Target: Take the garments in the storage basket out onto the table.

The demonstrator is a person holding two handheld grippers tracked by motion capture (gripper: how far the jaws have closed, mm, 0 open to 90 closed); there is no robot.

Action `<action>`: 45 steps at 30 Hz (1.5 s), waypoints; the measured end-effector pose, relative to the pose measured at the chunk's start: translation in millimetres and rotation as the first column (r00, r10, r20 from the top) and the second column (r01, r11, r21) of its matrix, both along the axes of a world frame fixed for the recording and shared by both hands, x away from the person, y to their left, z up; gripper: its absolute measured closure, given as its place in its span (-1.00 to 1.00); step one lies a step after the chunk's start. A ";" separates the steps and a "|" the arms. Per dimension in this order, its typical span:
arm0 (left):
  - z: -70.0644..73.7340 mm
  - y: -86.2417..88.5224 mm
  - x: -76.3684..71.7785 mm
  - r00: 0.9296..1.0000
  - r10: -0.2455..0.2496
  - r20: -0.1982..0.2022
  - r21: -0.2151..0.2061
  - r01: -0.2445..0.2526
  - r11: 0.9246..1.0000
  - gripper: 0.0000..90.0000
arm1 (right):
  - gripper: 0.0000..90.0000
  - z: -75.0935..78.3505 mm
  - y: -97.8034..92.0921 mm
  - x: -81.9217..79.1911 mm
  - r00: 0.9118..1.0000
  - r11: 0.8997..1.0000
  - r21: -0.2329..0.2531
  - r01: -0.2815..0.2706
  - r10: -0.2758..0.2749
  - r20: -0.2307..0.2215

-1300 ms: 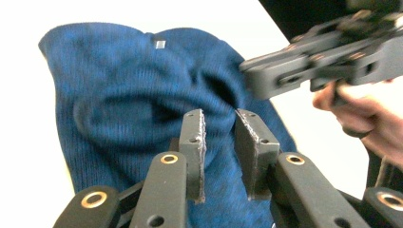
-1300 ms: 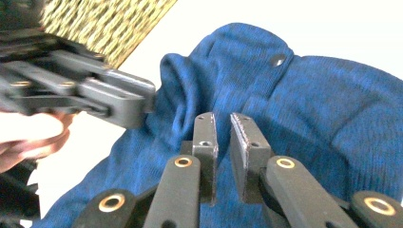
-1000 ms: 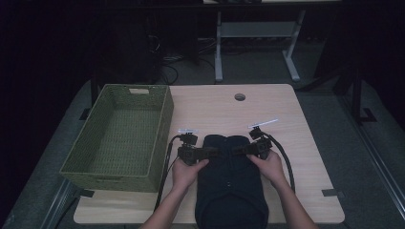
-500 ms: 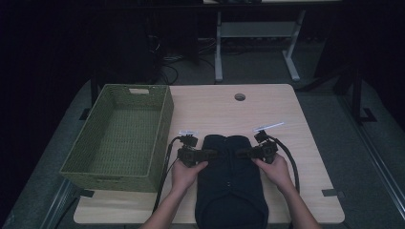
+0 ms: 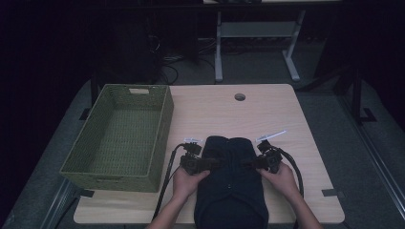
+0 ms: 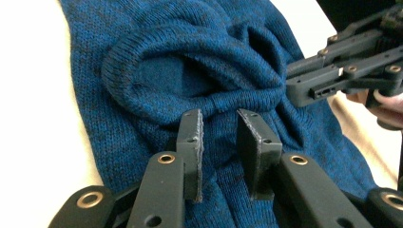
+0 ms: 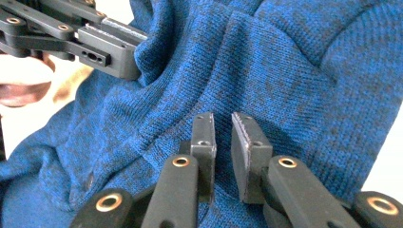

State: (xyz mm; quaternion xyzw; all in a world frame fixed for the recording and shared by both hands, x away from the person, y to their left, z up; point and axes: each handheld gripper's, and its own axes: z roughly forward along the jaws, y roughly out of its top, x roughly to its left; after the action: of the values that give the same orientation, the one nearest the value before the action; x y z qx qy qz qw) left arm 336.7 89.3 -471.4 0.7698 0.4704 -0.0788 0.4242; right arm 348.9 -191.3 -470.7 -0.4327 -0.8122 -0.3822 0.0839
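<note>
A dark blue knitted sweater [image 5: 229, 191] lies on the near middle of the wooden table [image 5: 267, 109] and hangs over its front edge. My left gripper [image 5: 212, 163] pinches the sweater's left side and my right gripper [image 5: 250, 163] pinches its right side; they point at each other. In the left gripper view the jaws [image 6: 218, 116] stand narrowly apart with a fold of knit [image 6: 166, 61] between them, and the right gripper [image 6: 290, 90] holds gathered cloth farther off. The right gripper view shows the same: its jaws [image 7: 222, 118] on the knit [image 7: 285, 71], and the left gripper [image 7: 128, 57] biting a fold.
A green woven basket [image 5: 162, 138] stands empty on the table's left side, close to my left hand. A round cable hole [image 5: 239, 97] is at the table's far middle. Chair and desk legs stand on the floor beyond.
Both grippers have shifted slightly toward the person's side while holding the sweater, and its upper part is more bunched between them.
</note>
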 end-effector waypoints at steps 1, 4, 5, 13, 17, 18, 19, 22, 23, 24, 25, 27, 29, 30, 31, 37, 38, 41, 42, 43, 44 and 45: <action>0.1 -0.4 -3.3 1.000 -0.012 0.002 0.006 0.012 1.000 0.58 | 0.75 0.9 0.2 -2.1 1.000 1.000 -0.009 -0.006 0.006 0.002; -0.6 -0.8 -9.4 1.000 -0.026 0.000 0.000 0.026 1.000 0.59 | 0.76 0.3 -3.7 -6.8 1.000 1.000 -0.002 -0.022 0.022 -0.001; -0.7 -0.9 -10.7 1.000 -0.029 0.002 -0.001 0.029 1.000 0.59 | 0.76 0.3 -3.7 -6.8 1.000 1.000 -0.002 -0.022 0.022 -0.001; 24.6 2.3 -6.0 0.999 -0.022 0.048 -0.059 0.025 0.998 0.59 | 0.58 11.9 -11.2 -1.4 1.000 0.999 0.048 -0.013 0.014 -0.011; 41.4 5.7 5.3 0.997 0.000 0.082 -0.085 0.007 0.996 0.58 | 0.50 23.3 -15.9 6.7 1.000 0.997 0.070 0.014 -0.014 0.002; 41.4 5.7 5.3 0.997 0.000 0.082 -0.085 0.007 0.996 0.58 | 0.50 23.3 -15.9 6.7 1.000 0.997 0.070 0.014 -0.014 0.002; 46.1 6.8 10.5 0.996 0.015 0.092 -0.089 -0.006 0.996 0.58 | 0.49 25.3 -18.5 9.3 1.000 0.996 0.082 0.024 -0.025 0.011; 50.0 10.3 23.0 0.994 0.049 0.093 -0.094 -0.040 0.995 0.56 | 0.44 30.7 -23.2 20.3 0.998 0.995 0.077 0.061 -0.061 0.009; 49.6 11.3 26.1 0.994 0.059 0.092 -0.093 -0.051 0.994 0.56 | 0.41 31.2 -24.4 24.0 0.998 0.995 0.069 0.066 -0.066 -0.001; 48.1 13.1 29.7 0.994 0.071 0.085 -0.100 -0.063 0.993 0.55 | 0.41 31.5 -24.8 26.3 0.997 0.995 0.059 0.075 -0.075 -0.001; 44.2 15.0 35.3 0.994 0.085 0.071 -0.086 -0.078 0.993 0.55 | 0.41 30.9 -27.6 32.3 0.995 0.993 0.061 0.097 -0.097 -0.005; 38.7 16.9 39.6 0.993 0.100 0.057 -0.073 -0.096 0.993 0.52 | 0.37 29.1 -30.0 37.3 0.994 0.992 0.061 0.111 -0.110 -0.012; 33.1 18.3 42.6 0.993 0.112 0.046 -0.067 -0.109 0.992 0.50 | 0.36 27.8 -32.0 42.2 0.992 0.991 0.045 0.127 -0.127 -0.012; 33.1 18.3 42.6 0.993 0.112 0.046 -0.067 -0.109 0.992 0.49 | 0.36 27.8 -32.0 42.2 0.992 0.991 0.045 0.127 -0.127 -0.012; 28.1 19.7 44.8 0.992 0.123 0.037 -0.051 -0.121 0.991 0.48 | 0.35 26.9 -33.5 45.8 0.990 0.990 0.031 0.138 -0.138 -0.009; 16.4 21.2 49.0 0.990 0.139 0.004 -0.018 -0.139 0.990 0.44 | 0.34 20.8 -36.5 52.3 0.987 0.987 0.027 0.161 -0.160 -0.026; 14.8 21.5 49.4 0.990 0.141 -0.002 -0.015 -0.141 0.990 0.43 | 0.33 18.1 -35.9 53.5 0.986 0.987 0.023 0.161 -0.160 -0.034; 9.2 22.9 50.9 0.989 0.143 -0.024 0.003 -0.143 0.990 0.39 | 0.33 13.8 -32.5 54.8 0.988 0.989 0.000 0.148 -0.148 -0.045; 9.2 22.9 50.9 0.989 0.143 -0.024 0.003 -0.143 0.990 0.37 | 0.33 13.8 -32.5 54.8 0.988 0.989 0.000 0.148 -0.148 -0.045; 7.1 23.2 51.3 0.989 0.144 -0.035 0.000 -0.144 0.990 0.37 | 0.33 12.9 -32.0 55.3 0.988 0.989 0.004 0.147 -0.146 -0.048; 5.5 23.4 51.7 0.988 0.149 -0.042 -0.002 -0.149 0.989 0.34 | 0.34 11.9 -31.5 55.9 0.988 0.989 0.009 0.147 -0.147 -0.051; 2.5 24.2 52.2 0.987 0.153 -0.056 -0.014 -0.154 0.988 0.33 | 0.37 10.0 -30.5 56.6 0.988 0.989 0.003 0.146 -0.146 -0.057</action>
State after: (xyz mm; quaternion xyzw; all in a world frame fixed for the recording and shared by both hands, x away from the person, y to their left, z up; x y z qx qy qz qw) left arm 389.0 113.5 -468.9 0.7249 0.5391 -0.0713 0.4230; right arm 405.5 -221.8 -460.7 -0.5013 -0.7743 -0.3776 0.0802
